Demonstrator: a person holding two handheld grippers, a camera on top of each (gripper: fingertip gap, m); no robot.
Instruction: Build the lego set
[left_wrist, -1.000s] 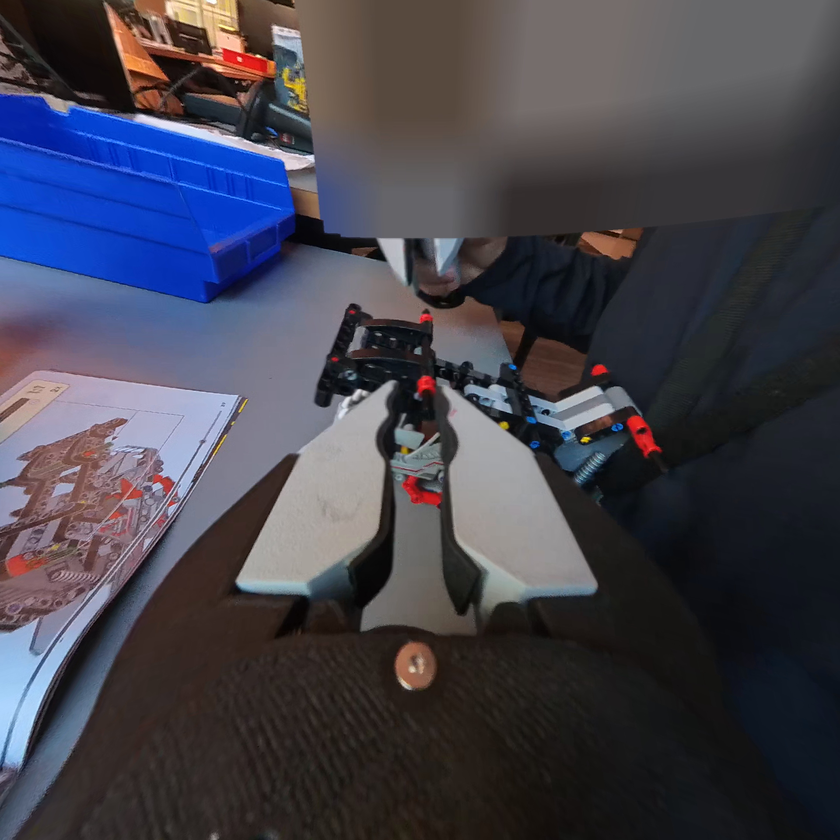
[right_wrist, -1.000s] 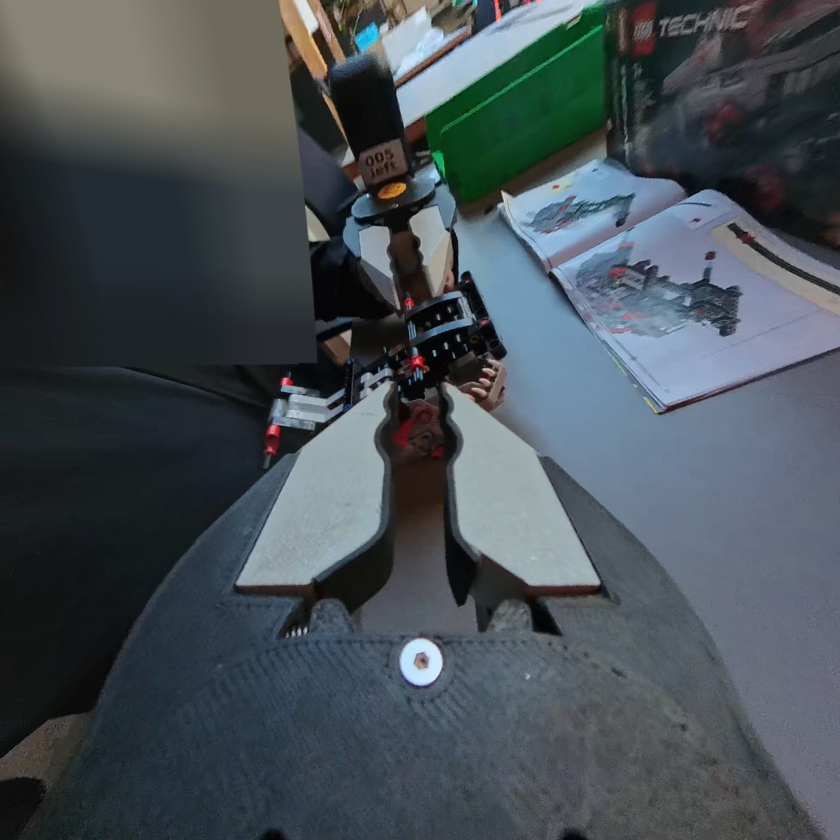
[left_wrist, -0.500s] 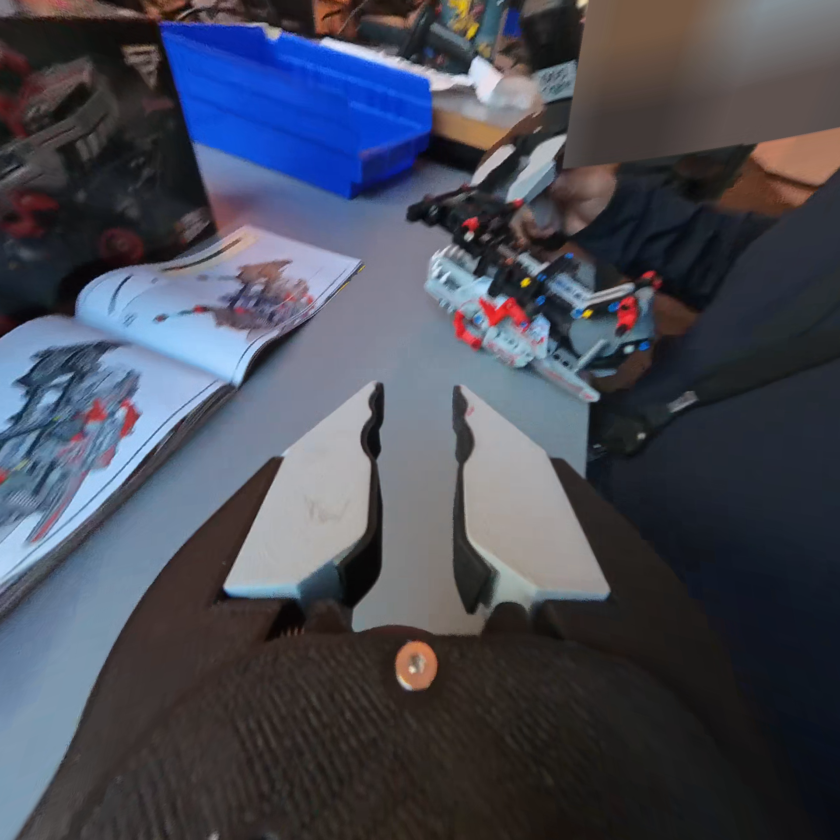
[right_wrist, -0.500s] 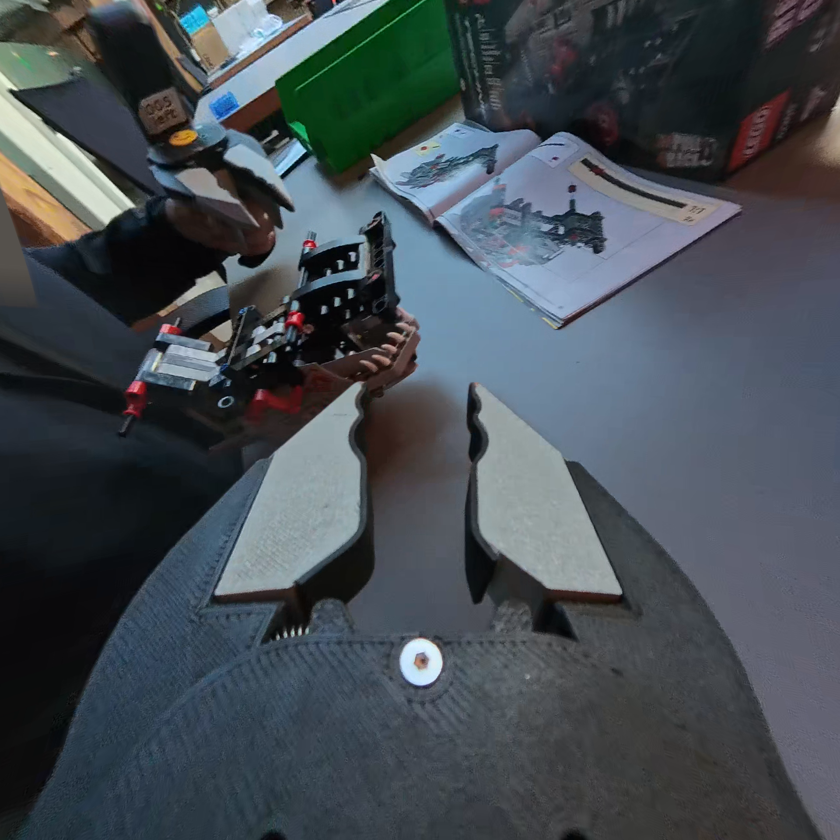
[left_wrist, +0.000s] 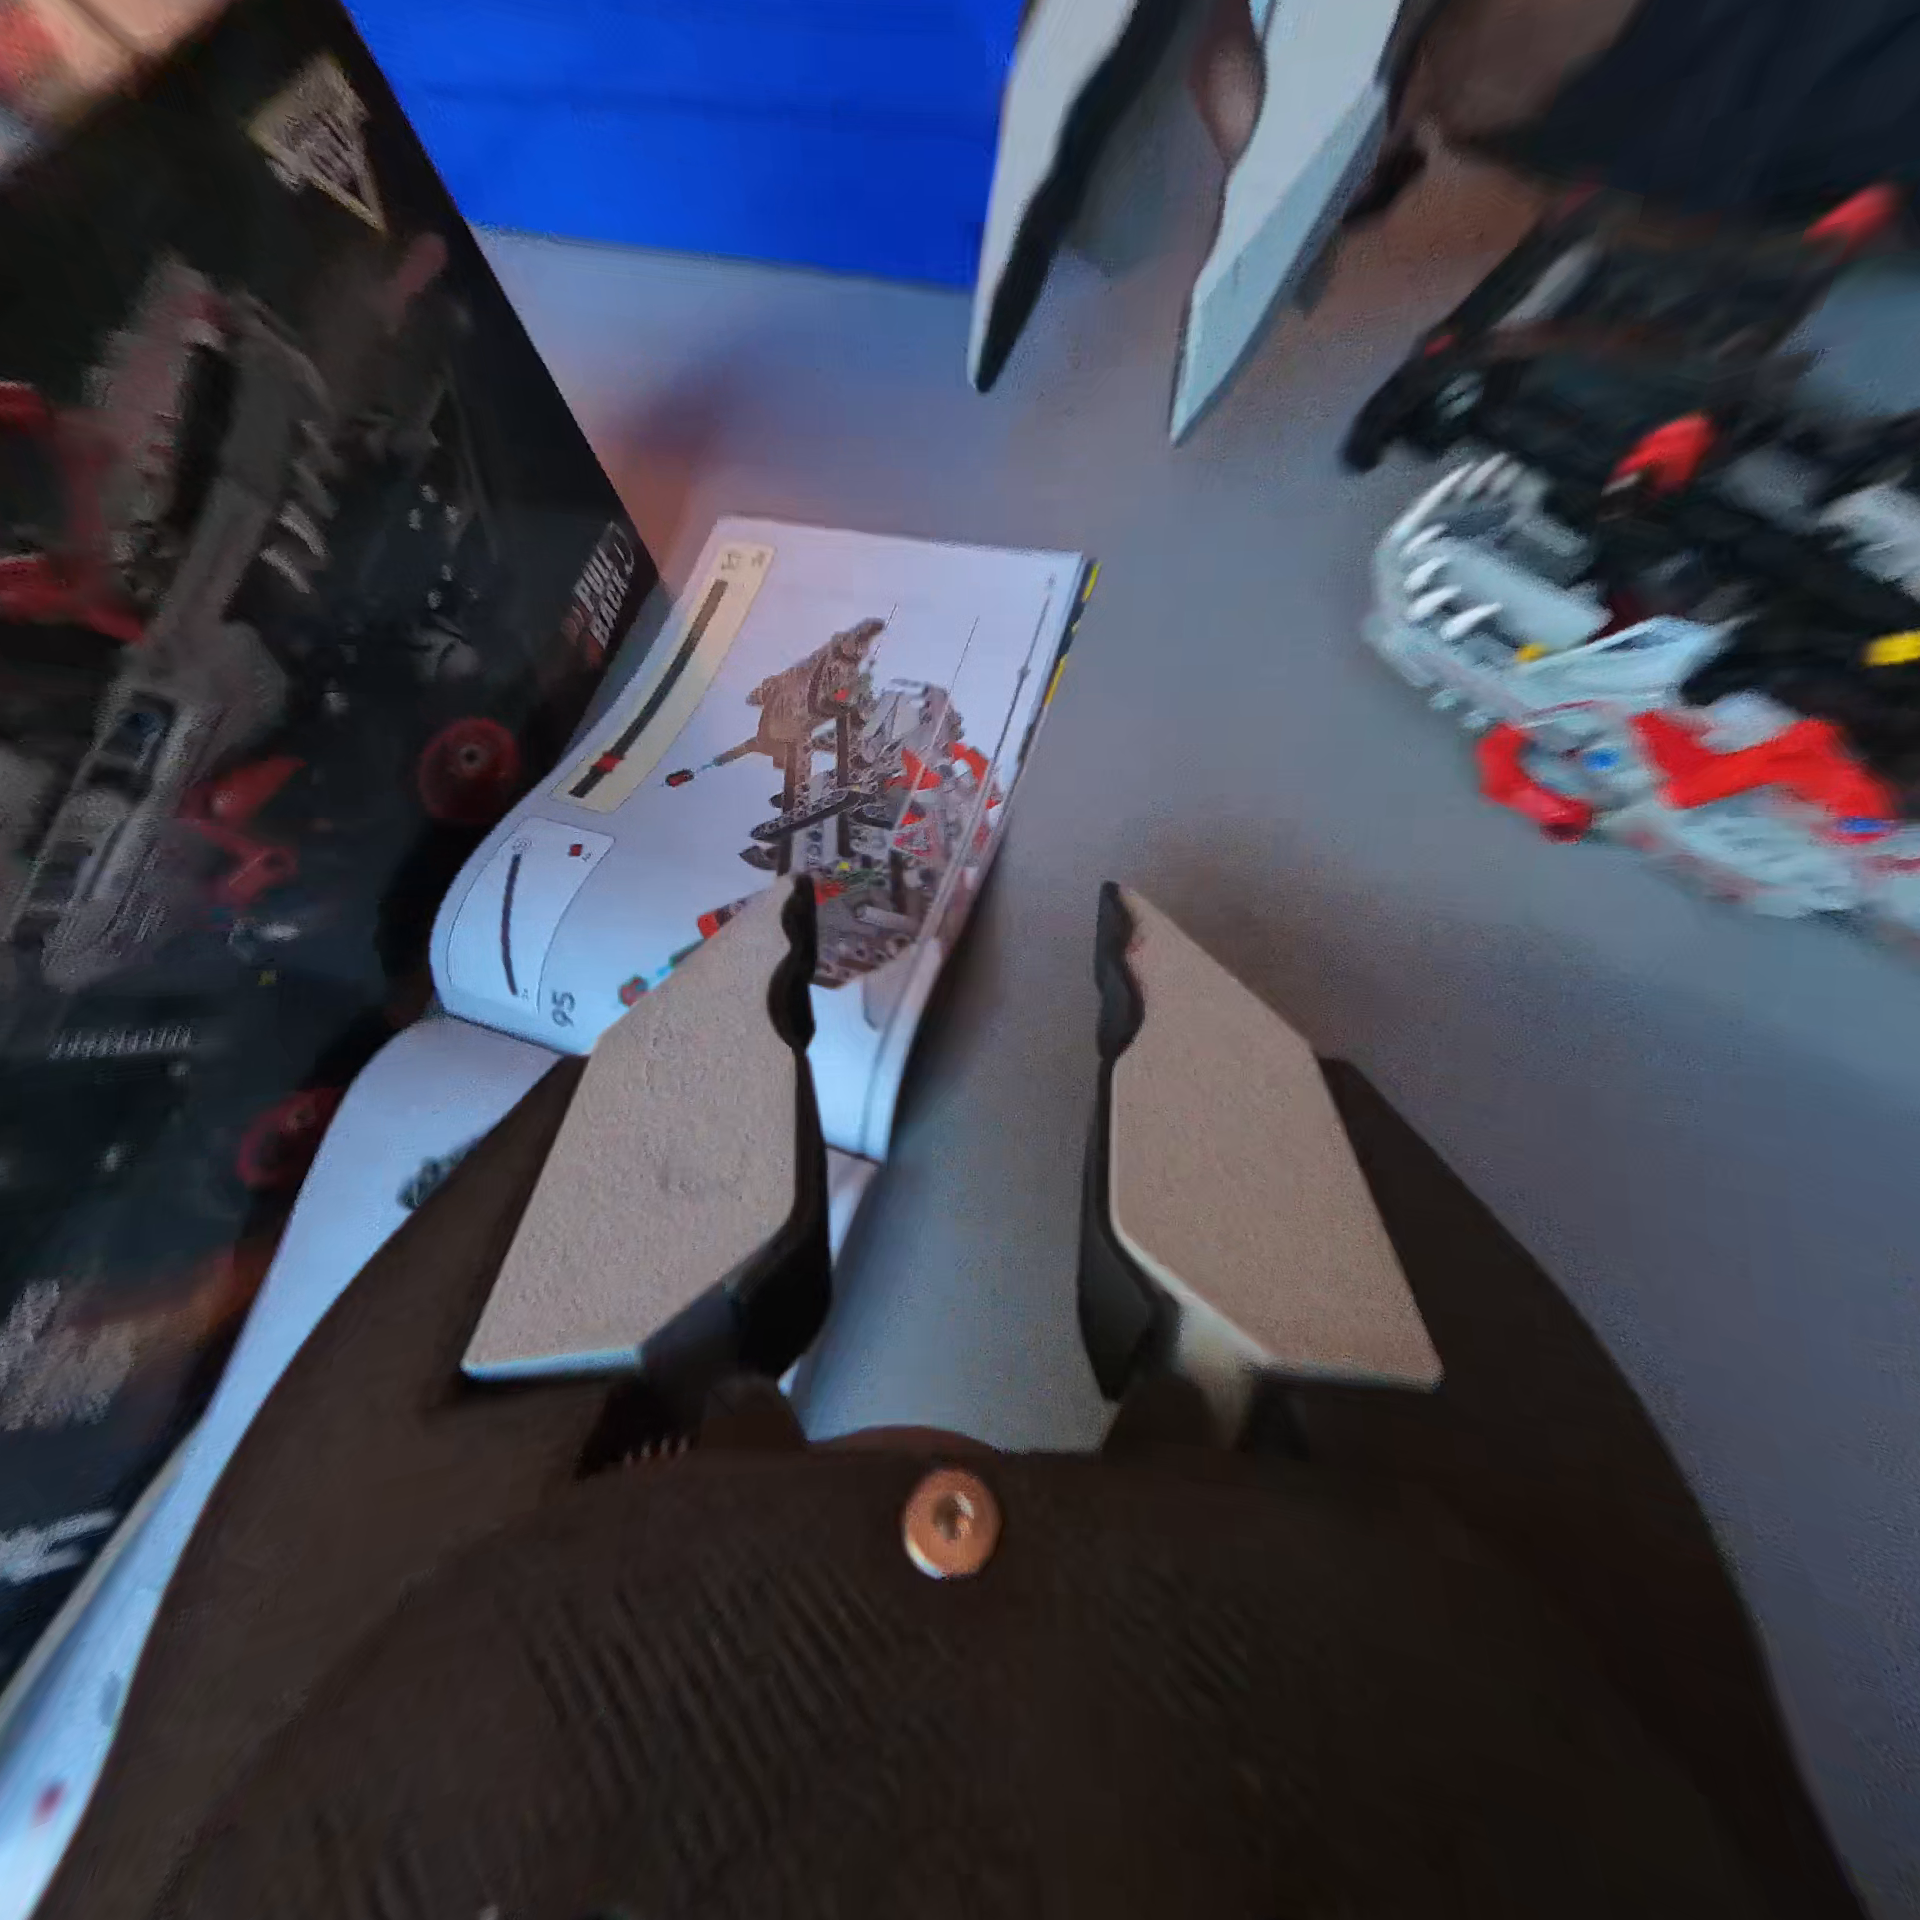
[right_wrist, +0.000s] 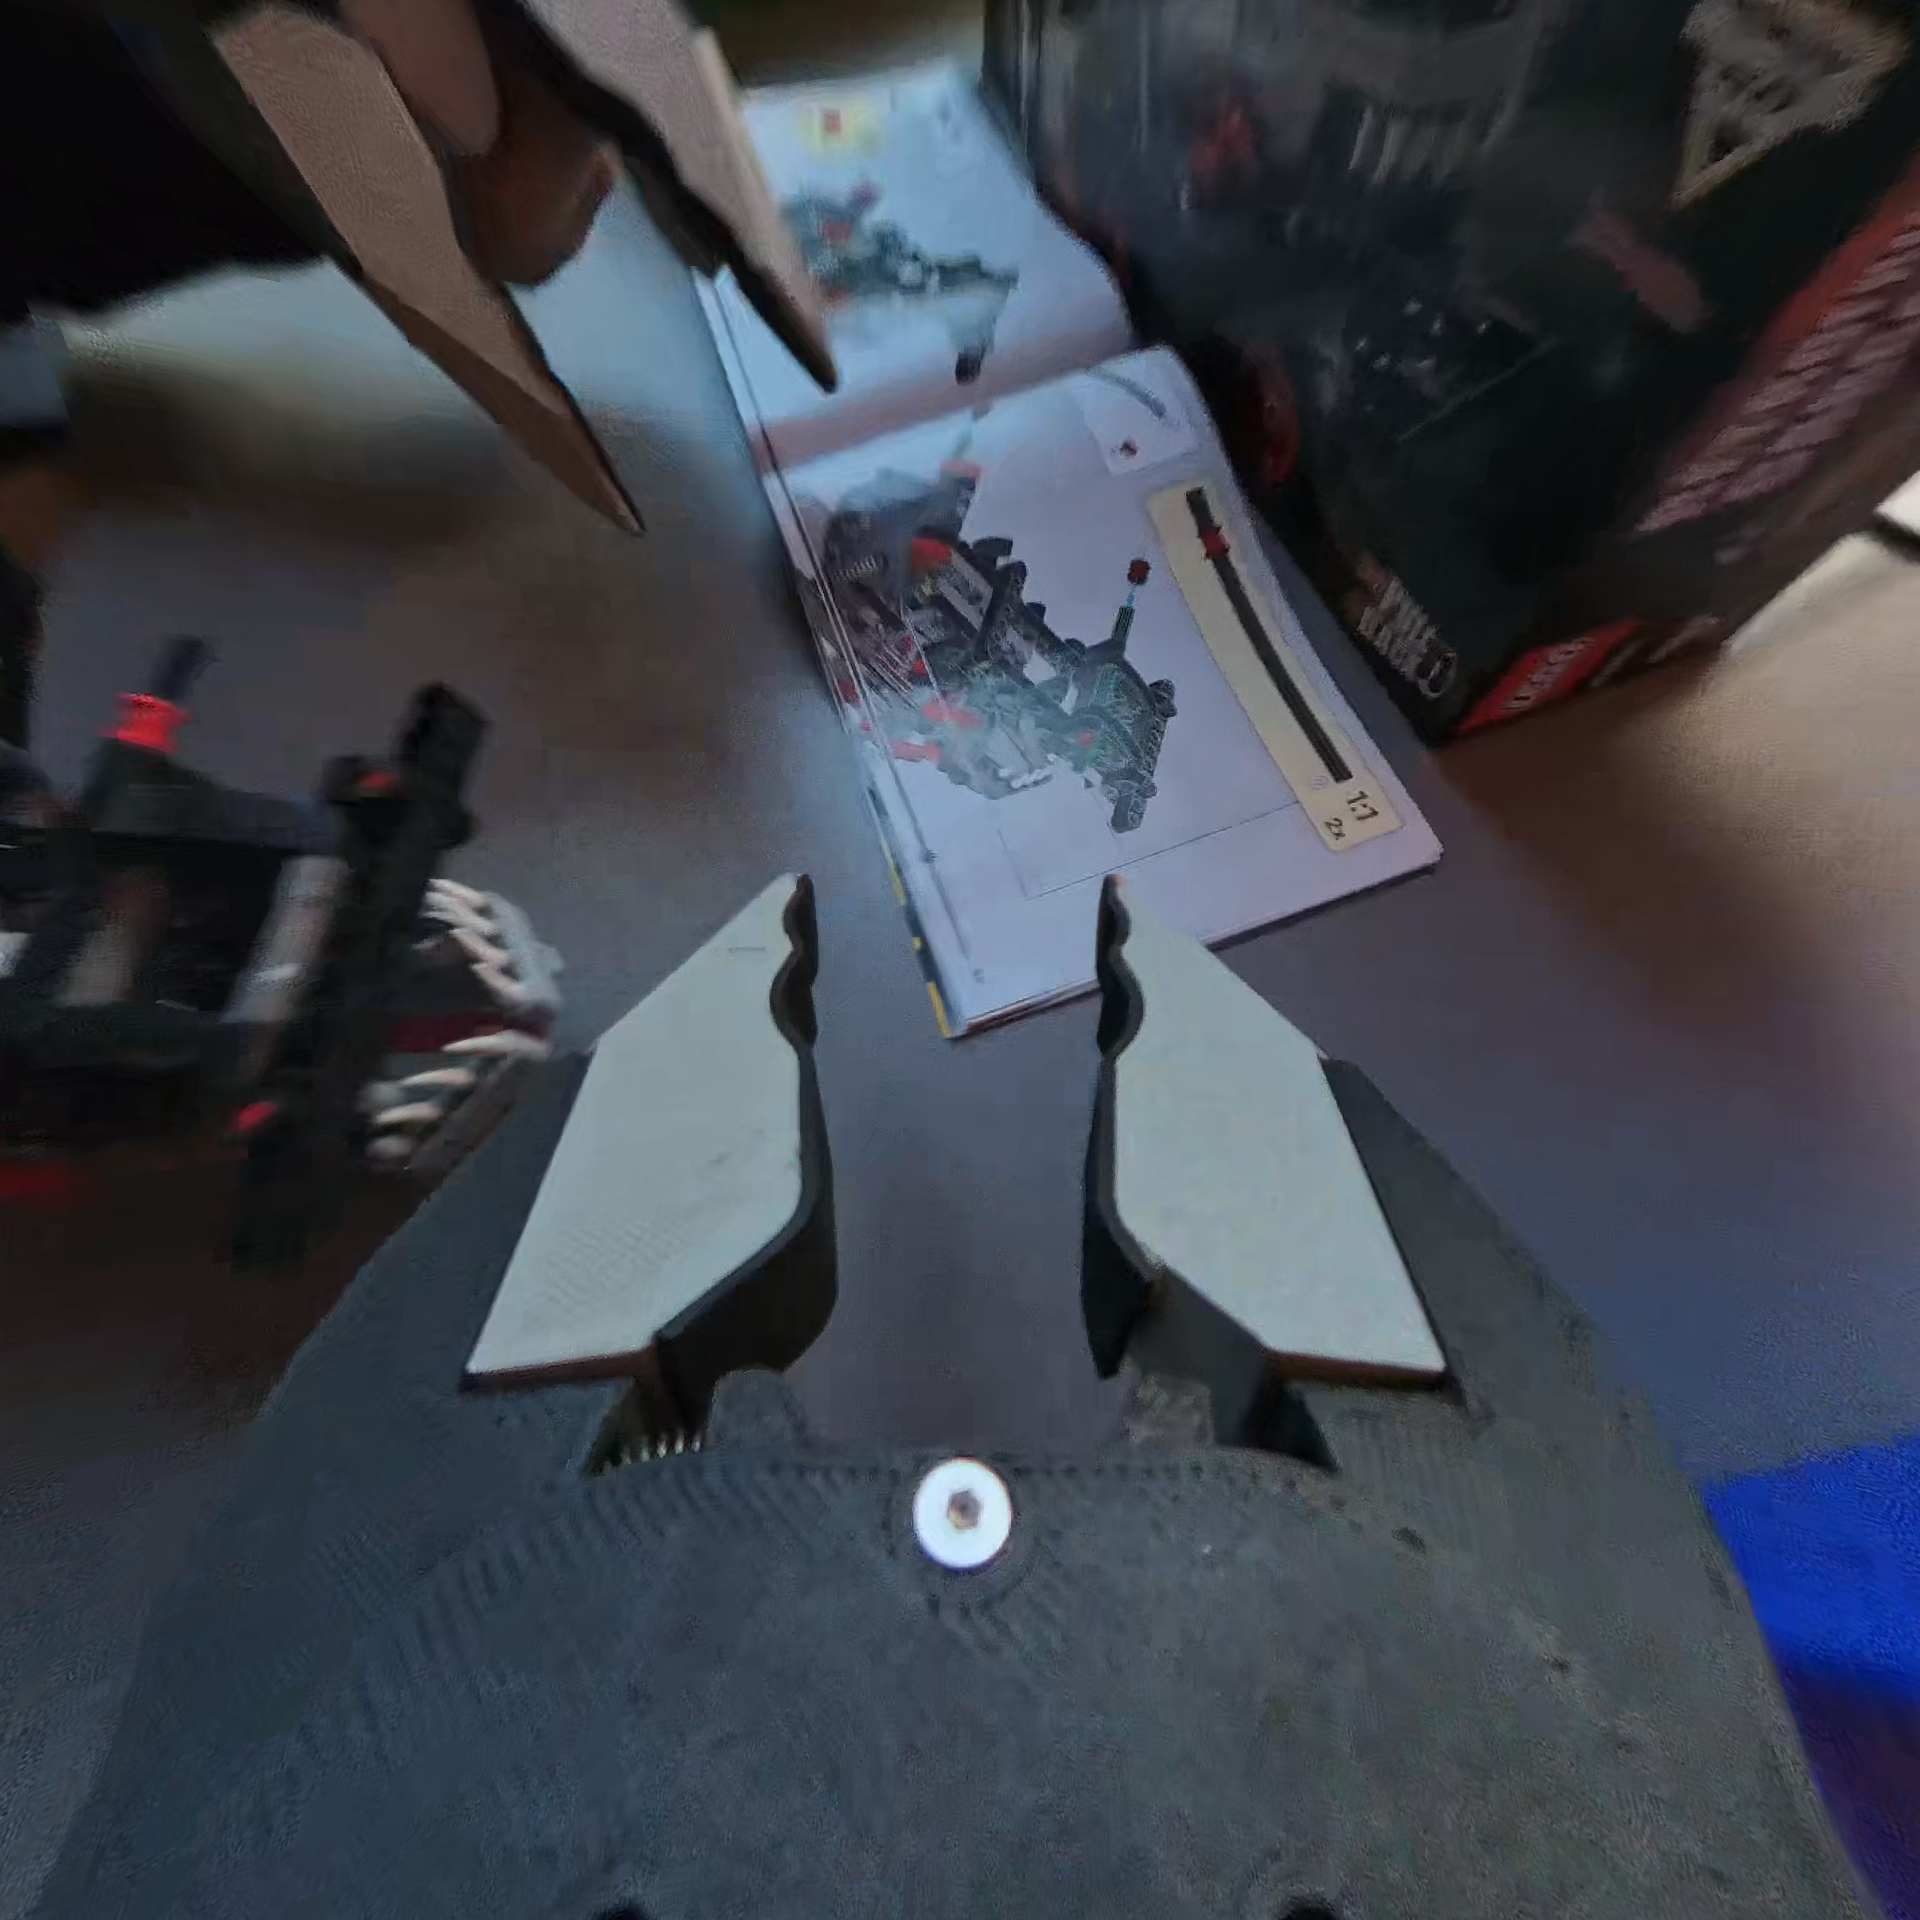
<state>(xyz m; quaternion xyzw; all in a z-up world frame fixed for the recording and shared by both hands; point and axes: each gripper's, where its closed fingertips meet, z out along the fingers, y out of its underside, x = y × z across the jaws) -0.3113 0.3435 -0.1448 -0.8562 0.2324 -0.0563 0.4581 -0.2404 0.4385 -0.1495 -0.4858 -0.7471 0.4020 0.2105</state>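
Observation:
The part-built lego model (left_wrist: 1662, 675), black, grey and red, lies on the grey table (left_wrist: 1351, 1143) at the right of the left wrist view and at the left of the right wrist view (right_wrist: 260, 883). My left gripper (left_wrist: 954, 914) is open and empty above the edge of the open instruction booklet (left_wrist: 831, 748). My right gripper (right_wrist: 956, 904) is open and empty above the table, just short of the booklet (right_wrist: 1091, 675). Each gripper shows open at the top of the other's view: the right one (left_wrist: 1081, 400), the left one (right_wrist: 727, 452). Neither touches the model.
The dark set box (left_wrist: 260, 520) stands beside the booklet and also shows in the right wrist view (right_wrist: 1455, 312). A blue bin (left_wrist: 675, 125) stands at the far edge; a blue shape (right_wrist: 1818, 1558) shows at the lower right of the right wrist view. Some 12 cm of space lies between my two pairs of fingers.
Both grippers let go of the model, opened wide and swung away from it towards the booklet and box. The model now lies on the table to the side.

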